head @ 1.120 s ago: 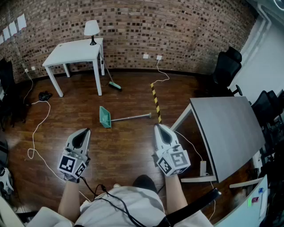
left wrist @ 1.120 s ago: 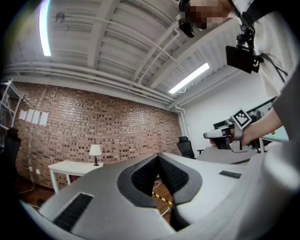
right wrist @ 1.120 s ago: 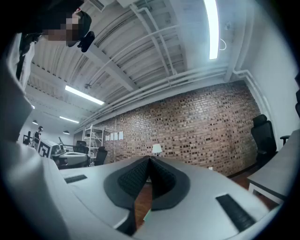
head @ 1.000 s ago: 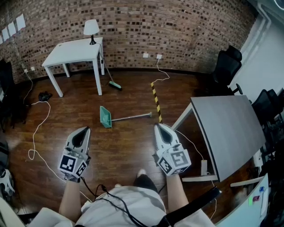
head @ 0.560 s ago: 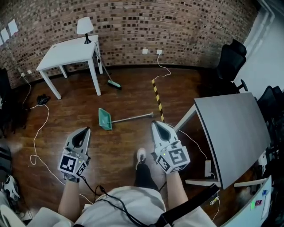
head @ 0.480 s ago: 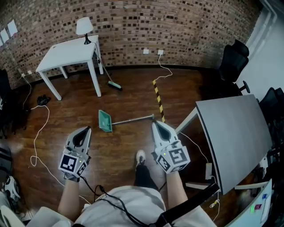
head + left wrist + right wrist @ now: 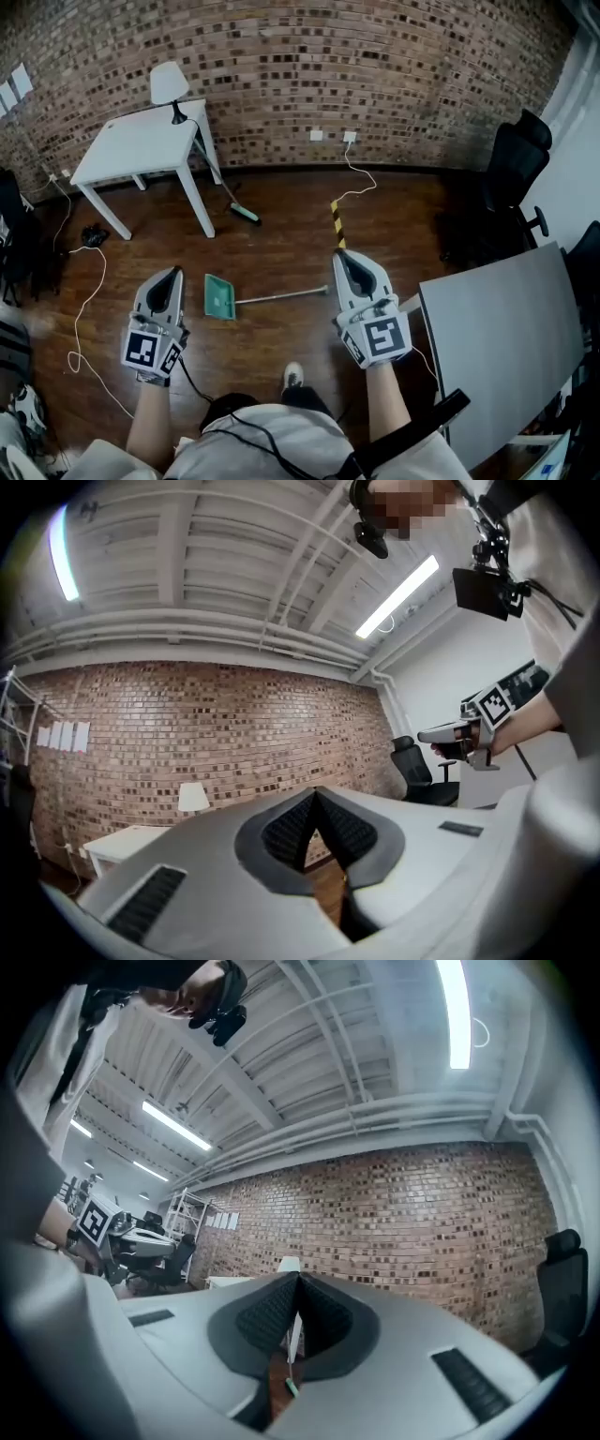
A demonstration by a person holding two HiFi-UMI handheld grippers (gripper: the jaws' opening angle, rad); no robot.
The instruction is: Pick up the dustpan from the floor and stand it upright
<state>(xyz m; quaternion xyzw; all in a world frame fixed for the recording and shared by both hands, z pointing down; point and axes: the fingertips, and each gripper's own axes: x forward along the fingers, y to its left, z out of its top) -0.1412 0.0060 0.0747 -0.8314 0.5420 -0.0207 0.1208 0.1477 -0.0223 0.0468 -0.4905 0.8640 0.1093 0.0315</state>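
One dustpan (image 7: 219, 296), one broom (image 7: 246, 214), one lamp (image 7: 169, 84), two tables (image 7: 131, 150) (image 7: 506, 319), two grippers (image 7: 172, 273) (image 7: 344, 254)

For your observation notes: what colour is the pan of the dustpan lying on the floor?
Teal green; the dustpan shows best in the head view.

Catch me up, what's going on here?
A person holds a two-jaw gripper in each hand, out level above the wooden floor. The left gripper and right gripper are both shut and empty. The green dustpan lies flat on the floor between them, long handle toward the right gripper, not yet touched.
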